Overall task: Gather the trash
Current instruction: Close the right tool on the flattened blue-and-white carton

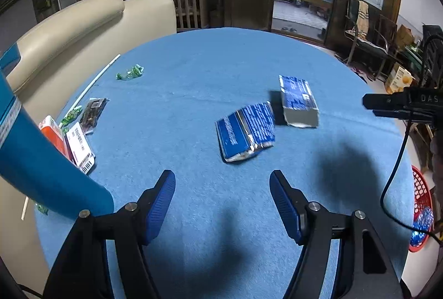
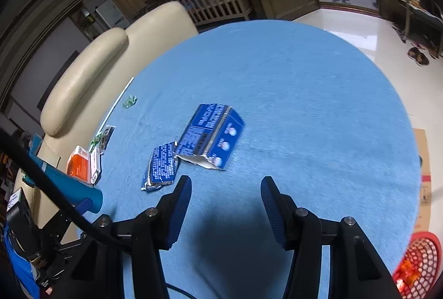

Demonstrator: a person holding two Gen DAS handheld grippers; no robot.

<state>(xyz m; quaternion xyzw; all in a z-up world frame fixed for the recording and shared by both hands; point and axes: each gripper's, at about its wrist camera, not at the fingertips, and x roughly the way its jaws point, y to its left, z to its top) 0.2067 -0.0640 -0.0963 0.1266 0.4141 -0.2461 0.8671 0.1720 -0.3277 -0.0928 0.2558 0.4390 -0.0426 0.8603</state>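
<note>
Both of our grippers hang over the blue tablecloth (image 1: 221, 55) with nothing between their pads: our left gripper (image 1: 223, 206) stands fairly wide, our right gripper (image 2: 226, 211) a little narrower. Just beyond our left gripper lies a crumpled blue wrapper (image 1: 245, 131), with a torn blue carton (image 1: 298, 102) farther off to its right, neither touched; from our right gripper both sit near, ahead and to the left. A red basket (image 2: 420, 260) sits low at right, off the table's edge.
</note>
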